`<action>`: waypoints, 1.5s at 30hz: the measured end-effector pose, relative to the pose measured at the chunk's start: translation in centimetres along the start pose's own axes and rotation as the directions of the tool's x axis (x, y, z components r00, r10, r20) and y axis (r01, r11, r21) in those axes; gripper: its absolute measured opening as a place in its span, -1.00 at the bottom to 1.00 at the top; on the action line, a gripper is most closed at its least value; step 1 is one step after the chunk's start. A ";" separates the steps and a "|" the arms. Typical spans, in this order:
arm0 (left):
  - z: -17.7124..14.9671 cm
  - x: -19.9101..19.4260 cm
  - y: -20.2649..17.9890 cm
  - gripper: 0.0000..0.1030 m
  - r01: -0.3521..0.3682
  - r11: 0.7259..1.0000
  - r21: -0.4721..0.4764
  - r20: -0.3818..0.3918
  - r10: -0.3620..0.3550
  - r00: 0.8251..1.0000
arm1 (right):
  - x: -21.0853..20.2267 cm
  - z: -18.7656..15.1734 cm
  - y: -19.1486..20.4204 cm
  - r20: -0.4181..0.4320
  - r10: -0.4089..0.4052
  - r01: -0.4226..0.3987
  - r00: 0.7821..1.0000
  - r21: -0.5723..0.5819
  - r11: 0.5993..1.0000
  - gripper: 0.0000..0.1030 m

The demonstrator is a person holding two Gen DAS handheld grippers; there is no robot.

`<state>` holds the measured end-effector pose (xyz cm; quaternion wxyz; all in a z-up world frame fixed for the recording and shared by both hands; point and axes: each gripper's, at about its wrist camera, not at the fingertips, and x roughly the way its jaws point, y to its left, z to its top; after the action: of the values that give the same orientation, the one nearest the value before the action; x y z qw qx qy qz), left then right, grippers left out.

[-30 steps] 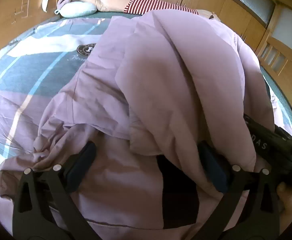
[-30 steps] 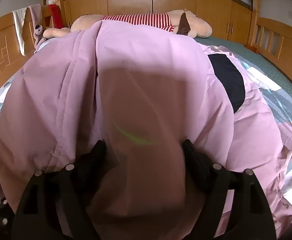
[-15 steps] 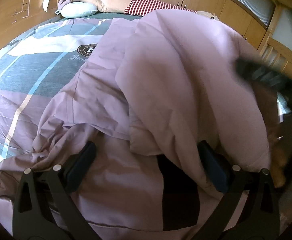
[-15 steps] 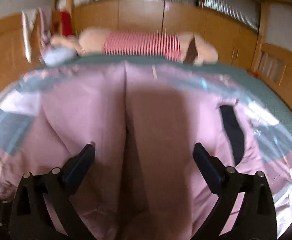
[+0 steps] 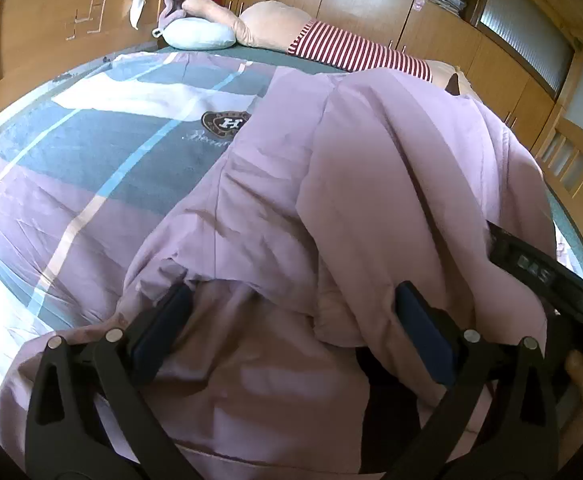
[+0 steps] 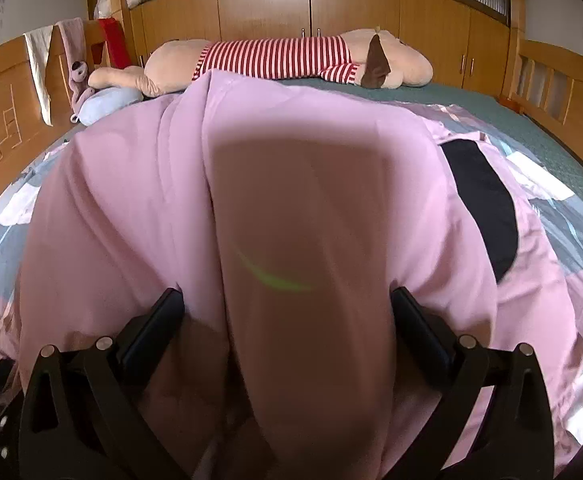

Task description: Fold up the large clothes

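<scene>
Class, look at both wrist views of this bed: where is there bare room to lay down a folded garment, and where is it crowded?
Free: the patchwork bedspread left of the pink garment, up to the blue pillow; also the green sheet between the garment and the wooden rail. Crowded: the head of the bed, filled by the striped plush toy, and the middle under the garment.

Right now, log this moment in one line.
stage: folding | pink garment: heaped on bed | left gripper: jaws open | right gripper: jaws open

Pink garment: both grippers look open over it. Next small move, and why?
Probably close the right gripper on the fold between its fingers. The pink garment is heaped on the bed, not flat, and both the right and the left gripper stand wide open with cloth between them, gripping nothing.
</scene>
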<state>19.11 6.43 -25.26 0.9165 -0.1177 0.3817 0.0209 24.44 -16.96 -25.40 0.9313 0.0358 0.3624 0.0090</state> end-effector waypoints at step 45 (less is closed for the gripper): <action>-1.6 0.7 -3.5 0.96 0.047 0.990 0.137 -0.077 -0.036 0.996 | -8.6 -6.5 -4.4 0.137 -0.071 0.052 0.988 0.137 0.989 0.97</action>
<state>18.97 2.65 -26.12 0.9079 -0.0625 0.4134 -0.0291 13.66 -21.35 -24.72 0.9501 0.0873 0.2959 -0.0467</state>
